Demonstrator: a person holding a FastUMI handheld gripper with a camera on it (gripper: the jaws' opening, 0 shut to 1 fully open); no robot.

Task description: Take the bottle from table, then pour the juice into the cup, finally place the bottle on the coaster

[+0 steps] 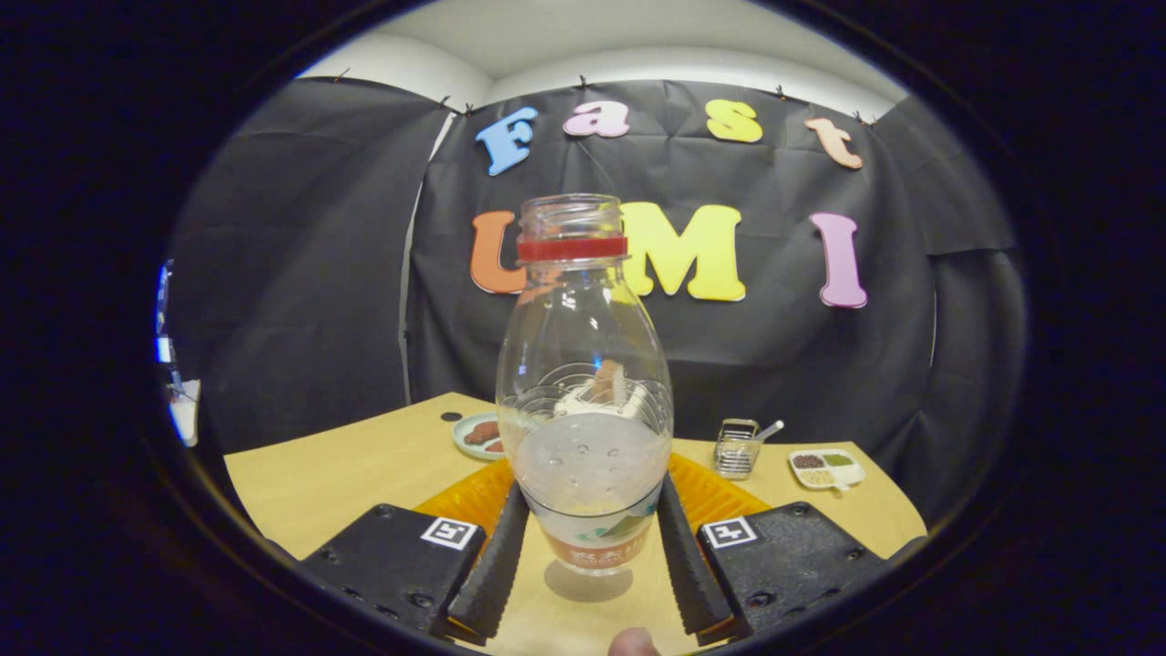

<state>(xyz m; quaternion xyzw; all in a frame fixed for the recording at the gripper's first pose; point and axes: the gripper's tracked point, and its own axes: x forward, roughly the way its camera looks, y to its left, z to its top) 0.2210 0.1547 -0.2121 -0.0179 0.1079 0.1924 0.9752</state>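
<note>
Gripper view, gripper jaws clamped on uncapped upright bottle, pale juice filling its lower part.

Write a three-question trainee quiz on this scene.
1. True or false: the bottle stands capped.
2. Where is the tool holding the bottle: A the neck, B the lower body, C not at all?
3. Fill in: behind the bottle lies an orange ____.

Key:
1. False; its mouth is open, with only a red ring under it.
2. B; both fingers press on its sides, and it seems lifted just off the table.
3. Coaster.
</note>
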